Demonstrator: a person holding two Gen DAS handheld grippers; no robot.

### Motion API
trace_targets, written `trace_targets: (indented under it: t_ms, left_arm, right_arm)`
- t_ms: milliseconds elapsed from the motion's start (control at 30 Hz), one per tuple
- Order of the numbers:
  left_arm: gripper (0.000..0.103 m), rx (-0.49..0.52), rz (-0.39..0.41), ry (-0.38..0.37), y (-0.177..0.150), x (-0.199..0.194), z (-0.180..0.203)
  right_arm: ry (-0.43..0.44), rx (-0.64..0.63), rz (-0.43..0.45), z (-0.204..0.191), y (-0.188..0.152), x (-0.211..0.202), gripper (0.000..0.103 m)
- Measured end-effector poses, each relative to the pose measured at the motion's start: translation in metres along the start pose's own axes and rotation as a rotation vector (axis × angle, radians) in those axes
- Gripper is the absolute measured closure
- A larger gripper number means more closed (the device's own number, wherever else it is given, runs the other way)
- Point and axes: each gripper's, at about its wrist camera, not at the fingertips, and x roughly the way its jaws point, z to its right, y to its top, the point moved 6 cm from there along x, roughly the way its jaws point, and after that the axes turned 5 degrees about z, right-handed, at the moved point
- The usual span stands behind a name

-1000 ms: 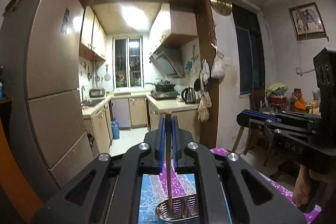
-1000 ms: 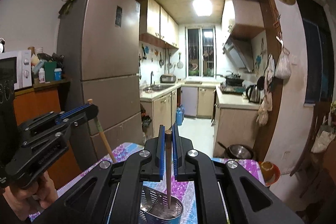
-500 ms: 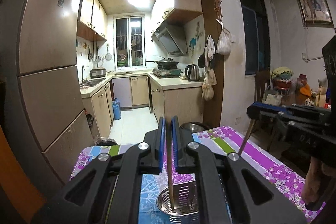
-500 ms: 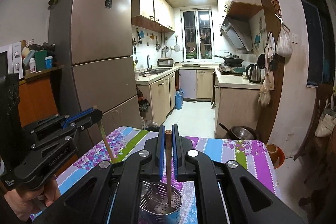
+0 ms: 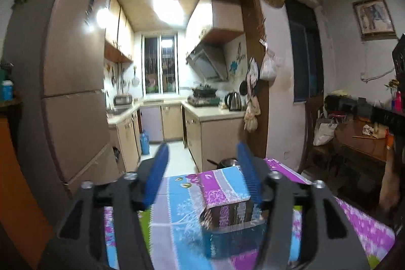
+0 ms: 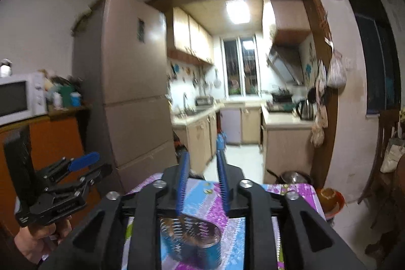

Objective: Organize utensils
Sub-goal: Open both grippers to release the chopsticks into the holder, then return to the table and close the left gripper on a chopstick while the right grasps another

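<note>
My left gripper has its blue pads spread wide and still opening, with nothing between them. A round perforated metal utensil holder stands blurred on the tablecloth just below its right finger. My right gripper is opening too, its jaws a narrow gap apart and empty, directly above the holder. No chopstick shows in either grip; blur hides what stands in the holder. In the right wrist view the left gripper appears at the left, held by a hand.
A flowered purple and blue tablecloth covers the table. A tall fridge stands beyond the table's far left corner, a microwave on an orange cabinet at left. A pan and a bowl sit past the far edge.
Both grippers held an upright wooden chopstick in the holder; both jaws have now parted and the chopsticks are gone from them. Both views have swung and blurred.
</note>
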Motion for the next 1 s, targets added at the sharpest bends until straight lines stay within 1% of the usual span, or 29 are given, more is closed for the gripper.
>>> trace_targets:
  t_ms: [33, 67, 100, 133, 167, 200, 233, 267, 300, 333, 367, 400, 433, 500, 567, 600, 633, 700, 800, 867, 1000]
  left_arm:
    - [0.037, 0.008, 0.012, -0.003, -0.006, -0.022, -0.002]
    - [0.036, 0.018, 0.026, -0.007, -0.017, -0.051, -0.005]
    - [0.034, 0.024, 0.026, -0.006, -0.028, -0.071, -0.008]
    - [0.033, 0.032, 0.015, -0.008, -0.047, -0.097, -0.011]
    - [0.033, 0.032, 0.002, -0.004, -0.058, -0.109, -0.013]
    - [0.033, 0.016, -0.030, -0.005, -0.078, -0.126, -0.016]
    - [0.033, 0.002, -0.074, -0.016, -0.104, -0.143, -0.017]
    - [0.033, 0.004, -0.095, -0.003, -0.119, -0.152, -0.017]
    - [0.033, -0.015, -0.127, 0.013, -0.143, -0.164, -0.017]
    - [0.033, -0.043, -0.156, 0.003, -0.156, -0.170, -0.017]
    - [0.033, -0.073, -0.195, -0.015, -0.179, -0.180, -0.010]
    - [0.034, -0.072, -0.208, -0.010, -0.192, -0.187, -0.004]
    - [0.039, -0.064, -0.228, -0.020, -0.210, -0.195, 0.007]
    - [0.048, -0.044, -0.256, -0.027, -0.231, -0.198, 0.021]
    - [0.059, -0.029, -0.290, -0.036, -0.252, -0.194, 0.033]
    - [0.065, -0.017, -0.298, -0.032, -0.257, -0.191, 0.035]
    - [0.070, -0.002, -0.306, -0.029, -0.263, -0.186, 0.039]
    - [0.075, 0.017, -0.304, -0.027, -0.271, -0.190, 0.040]
    - [0.076, 0.048, -0.296, -0.035, -0.279, -0.193, 0.046]
    - [0.080, 0.063, -0.303, -0.041, -0.284, -0.192, 0.050]
    - [0.081, 0.056, -0.316, -0.034, -0.295, -0.190, 0.050]
  right_arm:
    - [0.008, -0.009, 0.023, -0.003, -0.003, -0.023, 0.072]
    - [0.012, -0.023, 0.042, -0.007, -0.008, -0.047, 0.072]
    - [0.024, -0.033, 0.064, -0.012, -0.020, -0.076, 0.071]
    - [0.027, -0.036, 0.074, -0.014, -0.032, -0.097, 0.071]
    - [0.029, -0.025, 0.075, -0.017, -0.051, -0.124, 0.071]
    - [0.033, -0.012, 0.071, -0.019, -0.069, -0.142, 0.071]
    - [0.025, -0.007, 0.063, -0.021, -0.086, -0.156, 0.071]
    - [0.014, 0.003, 0.046, -0.024, -0.108, -0.171, 0.071]
    - [0.007, 0.015, 0.034, -0.025, -0.124, -0.181, 0.071]
    - [-0.004, 0.030, 0.012, -0.027, -0.144, -0.191, 0.071]
    - [-0.013, 0.054, -0.026, -0.029, -0.168, -0.200, 0.071]
    - [-0.017, 0.078, -0.050, -0.030, -0.182, -0.204, 0.071]
    - [-0.026, 0.105, -0.075, -0.031, -0.199, -0.209, 0.071]
    - [-0.043, 0.097, -0.109, -0.039, -0.223, -0.217, 0.071]
    - [-0.055, 0.083, -0.142, -0.047, -0.243, -0.223, 0.071]
    - [-0.061, 0.073, -0.155, -0.050, -0.249, -0.225, 0.071]
    - [-0.065, 0.062, -0.162, -0.053, -0.254, -0.225, 0.071]
    - [-0.070, 0.041, -0.177, -0.057, -0.264, -0.230, 0.071]
    - [-0.074, 0.031, -0.201, -0.060, -0.276, -0.234, 0.071]
    - [-0.076, 0.032, -0.218, -0.060, -0.283, -0.235, 0.071]
    - [-0.068, 0.039, -0.247, -0.064, -0.294, -0.233, 0.071]
